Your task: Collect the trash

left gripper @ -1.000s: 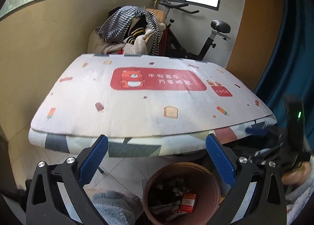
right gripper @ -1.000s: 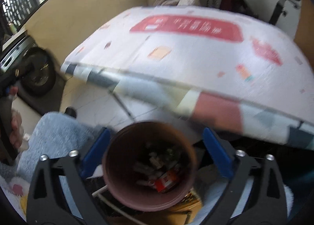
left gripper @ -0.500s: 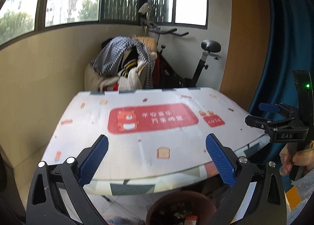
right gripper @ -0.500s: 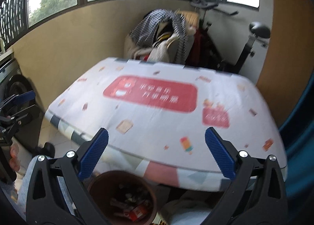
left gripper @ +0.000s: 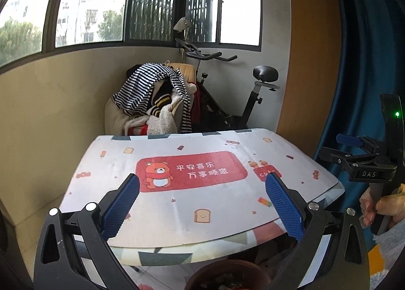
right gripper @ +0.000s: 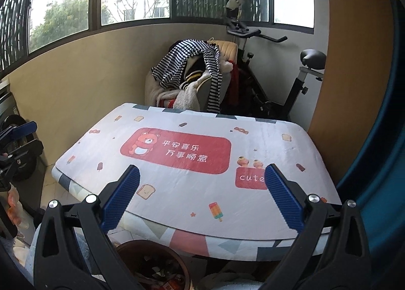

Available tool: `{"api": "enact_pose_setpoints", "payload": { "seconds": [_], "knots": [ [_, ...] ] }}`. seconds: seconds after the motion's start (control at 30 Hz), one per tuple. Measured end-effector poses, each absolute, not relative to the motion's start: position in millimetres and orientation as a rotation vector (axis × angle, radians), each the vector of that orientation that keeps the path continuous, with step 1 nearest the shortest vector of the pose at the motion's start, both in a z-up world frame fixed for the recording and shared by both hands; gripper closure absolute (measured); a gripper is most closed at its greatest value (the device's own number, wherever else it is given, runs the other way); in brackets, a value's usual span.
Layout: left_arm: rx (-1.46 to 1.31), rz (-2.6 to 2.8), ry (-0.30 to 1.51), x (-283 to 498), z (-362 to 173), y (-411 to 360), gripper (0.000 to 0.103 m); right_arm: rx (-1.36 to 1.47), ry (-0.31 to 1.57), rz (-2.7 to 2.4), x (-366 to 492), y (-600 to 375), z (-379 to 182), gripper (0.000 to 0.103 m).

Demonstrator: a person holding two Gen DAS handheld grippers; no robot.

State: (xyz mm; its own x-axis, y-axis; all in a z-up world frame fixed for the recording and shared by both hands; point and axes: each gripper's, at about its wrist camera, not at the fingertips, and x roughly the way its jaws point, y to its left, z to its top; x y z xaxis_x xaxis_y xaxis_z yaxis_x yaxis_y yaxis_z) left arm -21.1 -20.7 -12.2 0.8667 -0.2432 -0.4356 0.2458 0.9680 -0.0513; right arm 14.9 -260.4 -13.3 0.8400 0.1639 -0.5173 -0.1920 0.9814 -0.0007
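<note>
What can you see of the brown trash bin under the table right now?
The trash bin is a round, reddish-brown container that looks like plastic. It stands upright and open-topped on the floor at the near edge of the table, partly under the overhang. Only its rim and part of the inside show in either wrist view. Inside lies mixed litter: dark scraps, pale bits and something red and white. Neither gripper touches it; both are raised over the table. What its base rests on is hidden.

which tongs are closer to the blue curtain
Right. The right tongs are just in front of the blue curtain; the left tongs sit further left, with the right ones between.
</note>
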Motion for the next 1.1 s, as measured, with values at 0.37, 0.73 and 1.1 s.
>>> {"api": "enact_pose_setpoints", "payload": {
  "seconds": [0.37, 0.73, 1.1],
  "knots": [
    [-0.005, -0.209, 0.446, -22, -7, -18, 0.006, -0.054, 0.520, 0.182, 7, -262, -1, 0.006],
    [0.026, -0.137, 0.448, -22, -13, -20, 0.006, -0.059, 0.526, 0.179, 7, -258, -2, 0.006],
    [0.031, -0.133, 0.455, -22, -14, -20, 0.006, -0.058, 0.530, 0.178, 4, -251, -6, 0.006]
  ]
}}
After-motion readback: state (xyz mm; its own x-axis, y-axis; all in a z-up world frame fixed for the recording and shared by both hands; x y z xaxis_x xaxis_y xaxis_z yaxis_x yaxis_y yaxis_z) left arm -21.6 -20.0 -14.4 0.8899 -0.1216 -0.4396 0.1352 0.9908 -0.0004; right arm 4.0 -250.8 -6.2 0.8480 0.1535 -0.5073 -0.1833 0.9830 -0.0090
